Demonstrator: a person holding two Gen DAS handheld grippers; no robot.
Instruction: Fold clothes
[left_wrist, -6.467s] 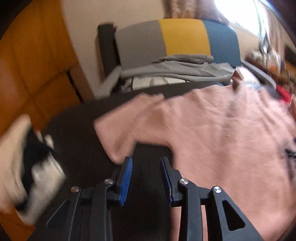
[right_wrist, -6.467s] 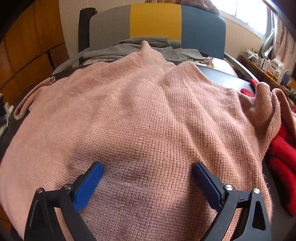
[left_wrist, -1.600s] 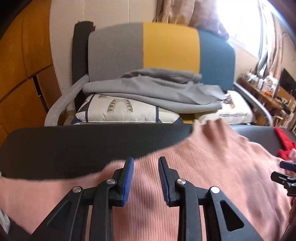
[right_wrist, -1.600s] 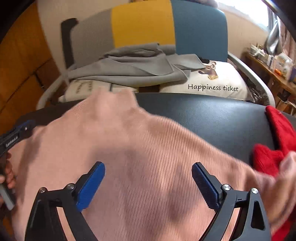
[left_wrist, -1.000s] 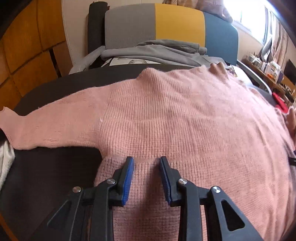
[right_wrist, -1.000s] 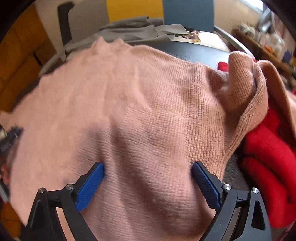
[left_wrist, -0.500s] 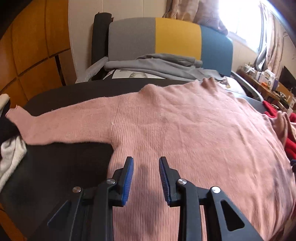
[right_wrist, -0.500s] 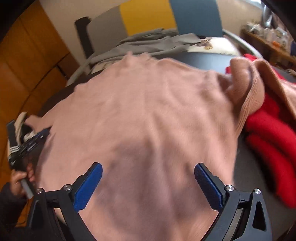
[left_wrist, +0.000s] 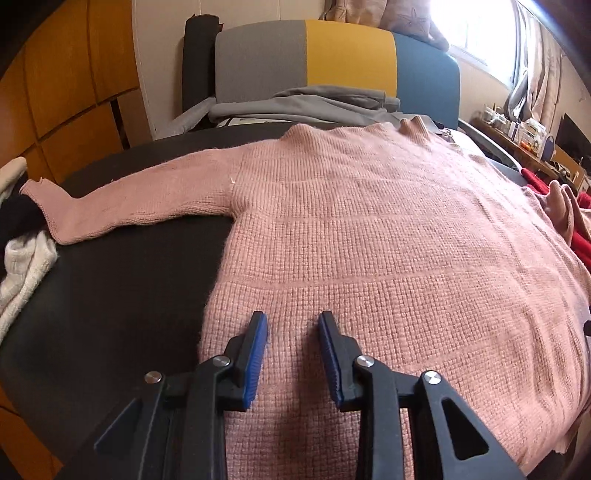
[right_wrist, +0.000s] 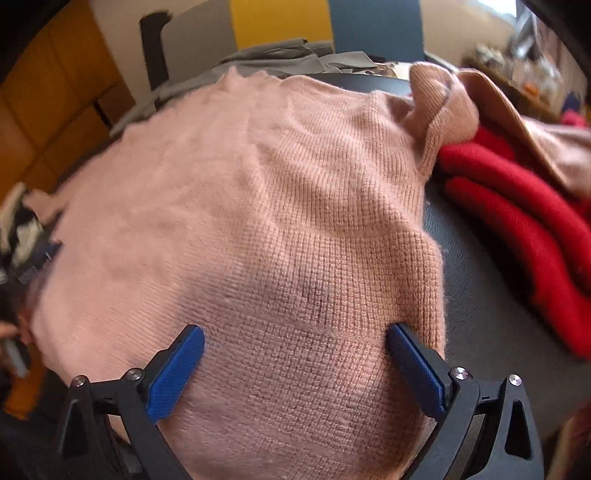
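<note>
Left gripper (left_wrist: 291, 334) fingers apparently parted, right gripper (right_wrist: 295, 345) wide.

A black table (left_wrist: 122, 280) carries a spread pink sweater (left_wrist: 369, 236), red knitwear (right_wrist: 517, 206) and white cloth (left_wrist: 22, 266).

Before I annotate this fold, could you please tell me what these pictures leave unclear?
- Pink knitted sweater: bottom hem cut off by the frame and tongs, left wrist view.
- Its right-hand sleeve: bunched on the red knitted garment, right wrist view.
- Left edge, right wrist view: motion blur.

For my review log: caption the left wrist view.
Left tool open above pink knit sweater spread on black table, one sleeve stretched out.
</note>
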